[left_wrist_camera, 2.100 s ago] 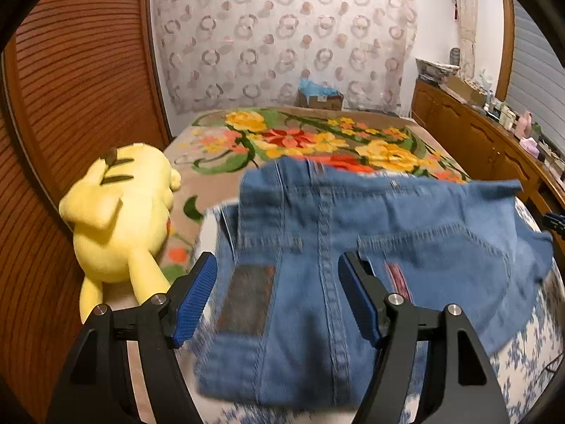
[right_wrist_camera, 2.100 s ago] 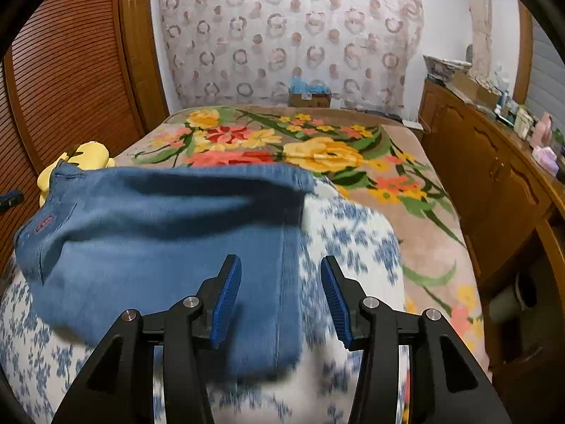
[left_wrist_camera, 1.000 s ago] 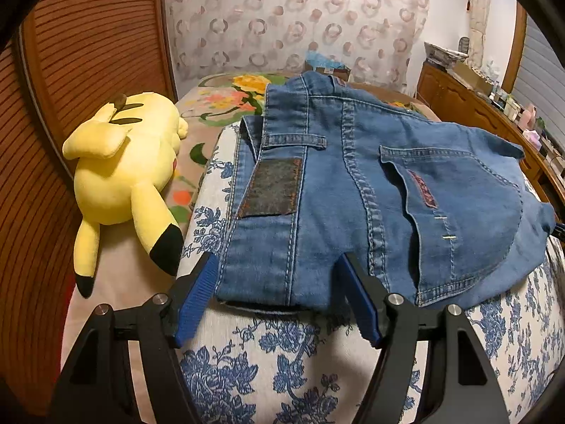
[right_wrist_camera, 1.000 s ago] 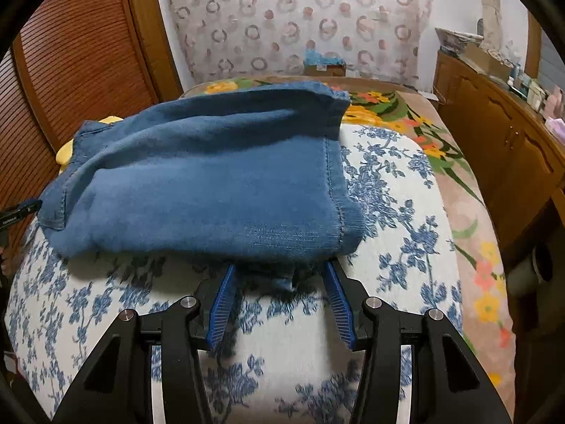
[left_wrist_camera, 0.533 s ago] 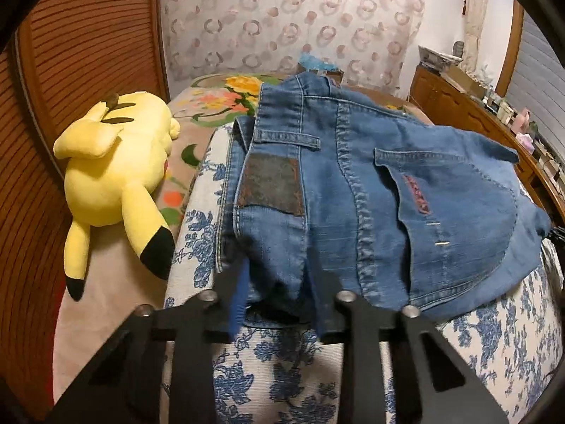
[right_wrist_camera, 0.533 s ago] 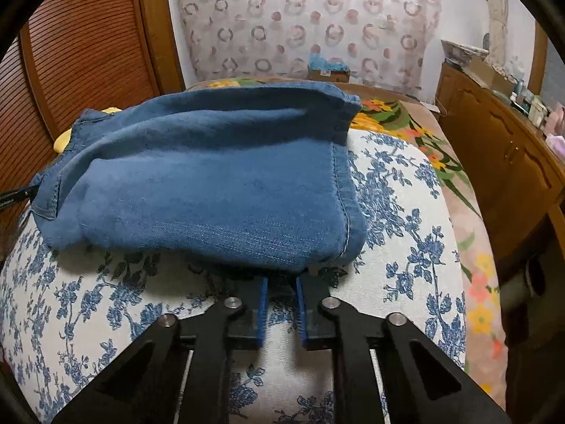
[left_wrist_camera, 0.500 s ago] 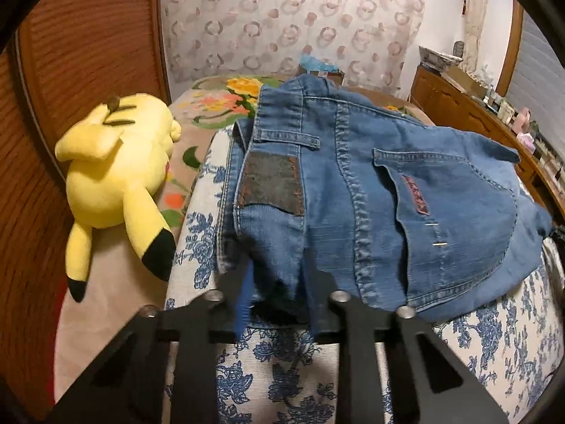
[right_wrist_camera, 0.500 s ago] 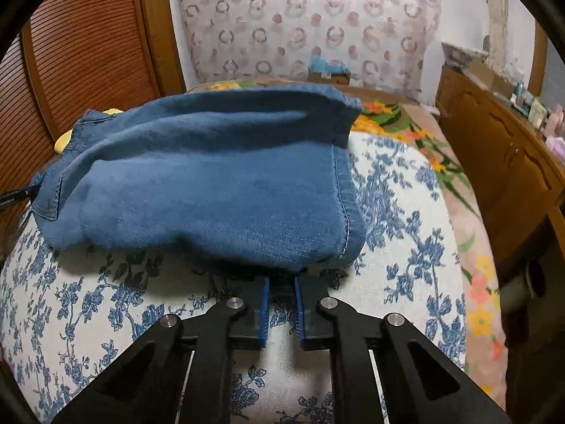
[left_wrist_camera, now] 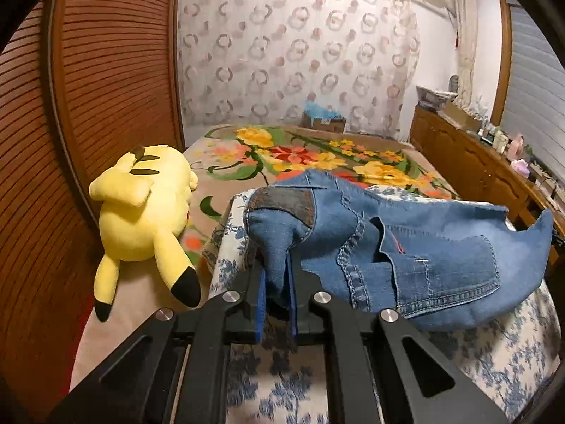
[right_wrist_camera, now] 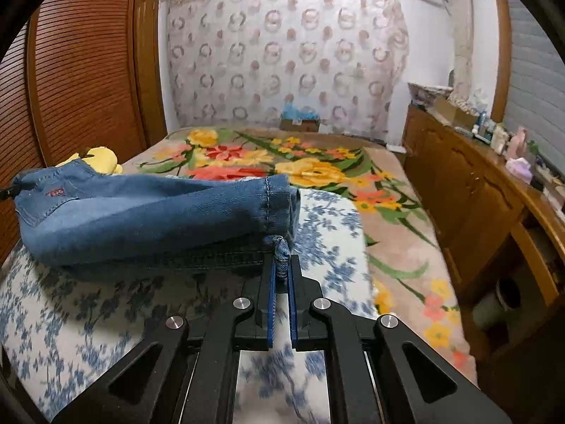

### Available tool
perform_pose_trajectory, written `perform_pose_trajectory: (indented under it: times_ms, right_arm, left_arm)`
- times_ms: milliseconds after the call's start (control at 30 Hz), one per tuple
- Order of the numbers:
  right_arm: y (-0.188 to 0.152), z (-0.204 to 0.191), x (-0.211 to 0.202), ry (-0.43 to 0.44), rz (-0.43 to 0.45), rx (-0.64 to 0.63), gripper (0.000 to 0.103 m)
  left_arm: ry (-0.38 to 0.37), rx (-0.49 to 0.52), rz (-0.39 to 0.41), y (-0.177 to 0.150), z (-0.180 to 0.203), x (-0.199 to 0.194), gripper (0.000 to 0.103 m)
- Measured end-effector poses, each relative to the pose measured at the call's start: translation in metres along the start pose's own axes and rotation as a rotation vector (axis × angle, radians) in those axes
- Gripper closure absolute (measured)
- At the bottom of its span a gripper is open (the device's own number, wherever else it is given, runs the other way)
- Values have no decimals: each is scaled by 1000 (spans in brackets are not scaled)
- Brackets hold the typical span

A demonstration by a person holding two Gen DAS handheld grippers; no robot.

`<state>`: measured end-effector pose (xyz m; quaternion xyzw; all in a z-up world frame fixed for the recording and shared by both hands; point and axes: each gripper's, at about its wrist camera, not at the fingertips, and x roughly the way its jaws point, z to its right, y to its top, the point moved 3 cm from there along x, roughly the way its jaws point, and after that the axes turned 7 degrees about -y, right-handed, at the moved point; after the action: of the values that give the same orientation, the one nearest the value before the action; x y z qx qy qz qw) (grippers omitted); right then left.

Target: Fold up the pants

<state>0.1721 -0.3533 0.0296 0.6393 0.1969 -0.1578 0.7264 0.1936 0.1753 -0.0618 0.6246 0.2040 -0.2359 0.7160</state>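
The jeans (left_wrist_camera: 406, 247) lie on the blue-flowered cushion (left_wrist_camera: 494, 346), straight ahead of both grippers. The left gripper (left_wrist_camera: 277, 279) pinches the waistband corner and the right gripper (right_wrist_camera: 280, 265) the hem, likely to carry a fold across. 0.5 s ago the denim lay flatter; now it bunches, lifted.

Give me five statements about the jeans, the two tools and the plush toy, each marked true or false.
1. The left tool is shut on the jeans. True.
2. The right tool is open and off the denim. False: it pinches a bunch of denim near the hem.
3. The yellow plush toy lies on top of the jeans. False: it lies beside them.
4. A blue-flowered white cover lies under the jeans. True.
5. The jeans are black. False: blue.
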Motion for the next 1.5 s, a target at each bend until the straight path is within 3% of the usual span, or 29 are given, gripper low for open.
perform_pose_trajectory:
  times_ms: [200,433,600,700,800,867,900,1000,1300,1500]
  right_arm:
    - [-36,9,-45,-10,19,27,98]
    - [-72,21,-94,-22,21,70,98]
    - [-91,28,-101,4,-18,122,98]
    - [-97,23,-85,29,-66,136,97]
    - [-102,23,-76,45,-94,165,97]
    - [-101,25,-75,48,-98,177,93]
    - [-100,26,-76,45,-98,180,91]
    - [-100,34,-82,32,-101,183,86]
    - [-102,27,-106,9,-60,191,58]
    - [-100,12,-98,16,-54,180,55]
  left_arm:
    - [-35,10,21,-20,12,-37,92]
    - [-81,42,-13,-65,38,-79,92]
    - [-82,43,-65,-96,50,-82,90]
    - [-64,55,-110,-111,55,-72,88]
    - [-43,59,-137,-116,55,-67,77]
    - [-47,55,-136,-115,54,-67,61]
    - [-50,51,-129,-114,54,-69,48]
    - [-71,47,-97,-109,55,-75,27]
    - [-107,97,-77,-96,87,-68,26]
    - [-173,100,-88,-93,115,-48,26]
